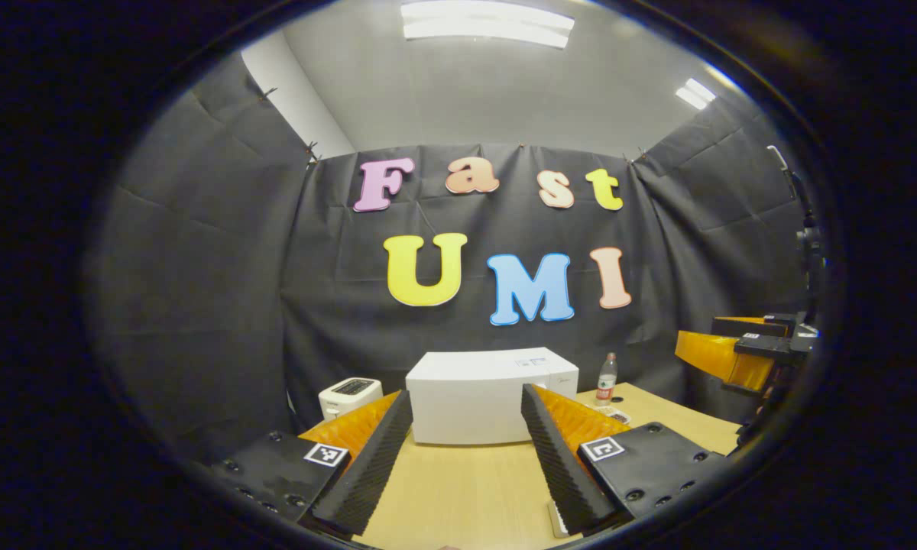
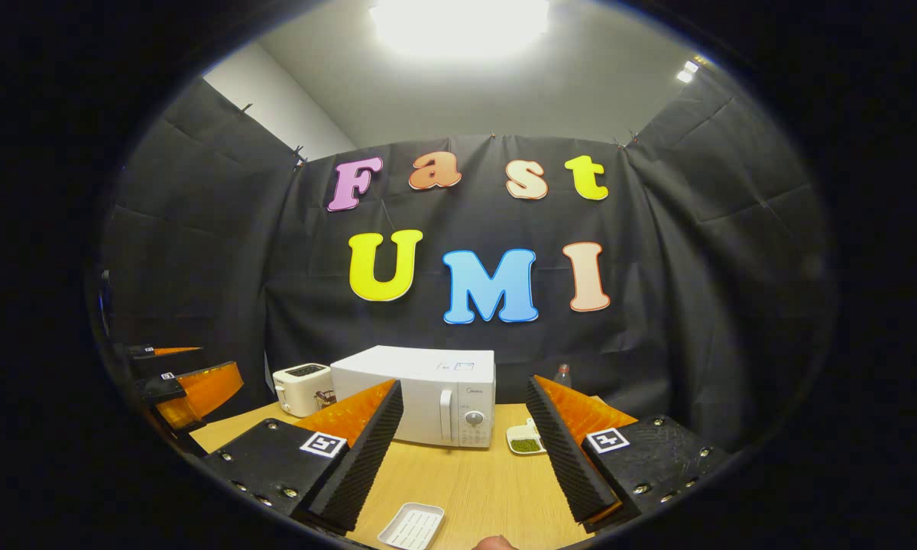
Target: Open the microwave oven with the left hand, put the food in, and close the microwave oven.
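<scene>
The white microwave (image 1: pixel 470 397) stands on the wooden table (image 1: pixel 458 489) with its door shut; in the right gripper view the microwave (image 2: pixel 428 393) shows a vertical handle (image 2: pixel 445 416) beside its control panel. A small white dish of green food (image 2: pixel 526 441) lies just right of it. My left gripper (image 1: pixel 466 391) is open and empty, a short way in front of the microwave. My right gripper (image 2: pixel 464 383) is open too, with nothing between its fingers, farther back. The right gripper (image 1: pixel 741 351) also shows at the far right of the left gripper view, and the left gripper (image 2: pixel 191 389) at the far left of the right gripper view.
A white toaster (image 2: pixel 302 388) stands left of the microwave, and a plastic bottle (image 1: pixel 606 378) stands behind it to the right. A ribbed white tray (image 2: pixel 413 525) lies near the table's front edge. Black cloth walls close in the booth.
</scene>
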The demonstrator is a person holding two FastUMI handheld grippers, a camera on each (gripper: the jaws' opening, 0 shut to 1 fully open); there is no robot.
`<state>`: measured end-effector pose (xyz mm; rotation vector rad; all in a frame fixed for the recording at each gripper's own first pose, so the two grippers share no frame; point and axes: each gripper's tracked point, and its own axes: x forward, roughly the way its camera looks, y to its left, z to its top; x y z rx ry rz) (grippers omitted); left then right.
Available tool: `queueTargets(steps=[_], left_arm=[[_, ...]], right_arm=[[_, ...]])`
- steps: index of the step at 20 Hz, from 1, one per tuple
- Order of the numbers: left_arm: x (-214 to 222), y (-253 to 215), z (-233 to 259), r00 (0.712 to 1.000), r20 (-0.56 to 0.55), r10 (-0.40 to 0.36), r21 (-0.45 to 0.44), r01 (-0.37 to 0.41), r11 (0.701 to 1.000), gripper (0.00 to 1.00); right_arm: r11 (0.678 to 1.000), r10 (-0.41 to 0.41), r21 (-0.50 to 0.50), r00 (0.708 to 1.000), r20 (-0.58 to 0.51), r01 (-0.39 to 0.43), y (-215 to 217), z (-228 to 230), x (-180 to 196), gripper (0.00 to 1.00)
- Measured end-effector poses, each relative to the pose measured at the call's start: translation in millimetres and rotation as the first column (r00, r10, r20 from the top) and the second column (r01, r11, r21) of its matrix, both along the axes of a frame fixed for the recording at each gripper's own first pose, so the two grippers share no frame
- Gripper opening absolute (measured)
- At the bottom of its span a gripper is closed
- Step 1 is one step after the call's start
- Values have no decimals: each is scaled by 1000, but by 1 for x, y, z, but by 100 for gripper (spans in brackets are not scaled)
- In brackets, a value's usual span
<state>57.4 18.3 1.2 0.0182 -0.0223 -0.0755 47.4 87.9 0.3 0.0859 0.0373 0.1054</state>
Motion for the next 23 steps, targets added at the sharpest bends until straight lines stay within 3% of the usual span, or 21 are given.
queueTargets(steps=[1,2,3,4,7,8,9,12,13,14,16,17,18,21,22,23], left_arm=[[-2,6,1,1000,2,11,0,-11,1000,90],[-4,11,4,1000,8,20,2,-20,1000,100],[-4,18,8,999,18,30,4,-31,1000,90],[-5,23,11,999,25,36,3,-36,999,95],[-5,31,11,999,24,42,3,-42,999,95],[-6,34,13,999,28,42,2,-43,999,100],[-6,35,15,999,32,41,1,-42,999,95],[-6,35,15,999,38,30,6,-30,1000,95],[-4,36,14,999,35,25,9,-25,1000,100],[-4,35,14,999,36,19,7,-19,1000,95],[-1,35,14,999,34,15,0,-15,1000,95],[0,35,14,999,36,12,-5,-12,1000,100],[0,35,16,999,38,10,-7,-10,1000,95],[3,39,18,999,47,10,3,-10,1000,95],[6,41,20,998,56,13,9,-13,1000,100],[6,43,22,998,61,15,13,-16,1000,95]], right_arm=[[1000,0,2,1000,10,0,4,4,1,98],[1000,2,1,1000,16,-2,7,6,1,98],[1000,8,-5,1000,18,-7,11,7,1,98],[1000,9,-11,1000,23,-9,14,9,1,98],[1000,6,-12,999,35,-5,19,13,-1,98],[1000,3,-9,999,34,-3,20,12,-1,98],[1000,1,-4,999,32,-1,22,12,-1,98],[1000,-7,0,999,33,7,24,13,-1,98],[1000,-7,-2,1000,31,7,25,13,-1,98],[1000,-10,-5,1000,29,10,26,12,-1,98],[1000,-15,-7,999,30,15,27,13,0,98],[1000,-16,-5,999,32,17,28,13,0,98],[1000,-19,-5,999,33,19,29,13,0,98],[1000,-21,-8,999,30,21,32,13,1,98],[1000,-19,-6,999,28,20,33,13,2,98],[1000,-19,-4,1000,25,19,34,12,3,98]])
